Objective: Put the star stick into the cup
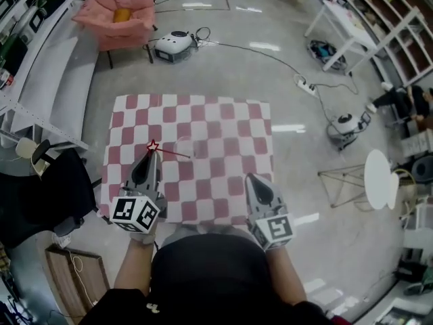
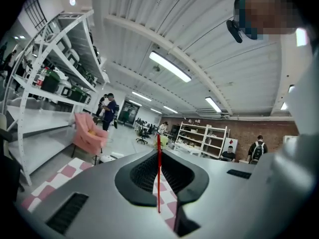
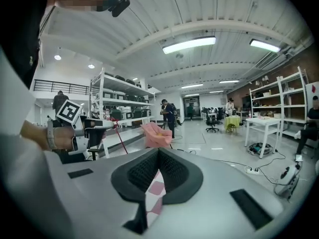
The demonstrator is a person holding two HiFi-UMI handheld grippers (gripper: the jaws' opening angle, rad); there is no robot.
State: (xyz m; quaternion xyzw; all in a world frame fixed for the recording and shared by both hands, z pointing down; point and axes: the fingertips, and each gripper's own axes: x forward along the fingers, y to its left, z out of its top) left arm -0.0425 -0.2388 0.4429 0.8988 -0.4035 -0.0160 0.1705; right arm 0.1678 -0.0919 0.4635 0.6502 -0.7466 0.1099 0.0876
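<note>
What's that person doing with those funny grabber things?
A person holds a gripper in each hand over a checkered table. The left gripper is shut on the red star stick, whose thin end points toward the clear cup. It isn't dropped in yet. The right gripper waits shut, holding nothing.

The worktop (image 1: 203,117) carries red-and-white checks; the star stick (image 1: 169,152) is red; the armchair (image 1: 115,19) pink; the floor (image 1: 270,73) plain grey.

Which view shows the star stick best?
Head view: the star stick shows star and shaft. Left gripper view shows only its red shaft pinched in the left tongs; right gripper view shows it small.
</note>
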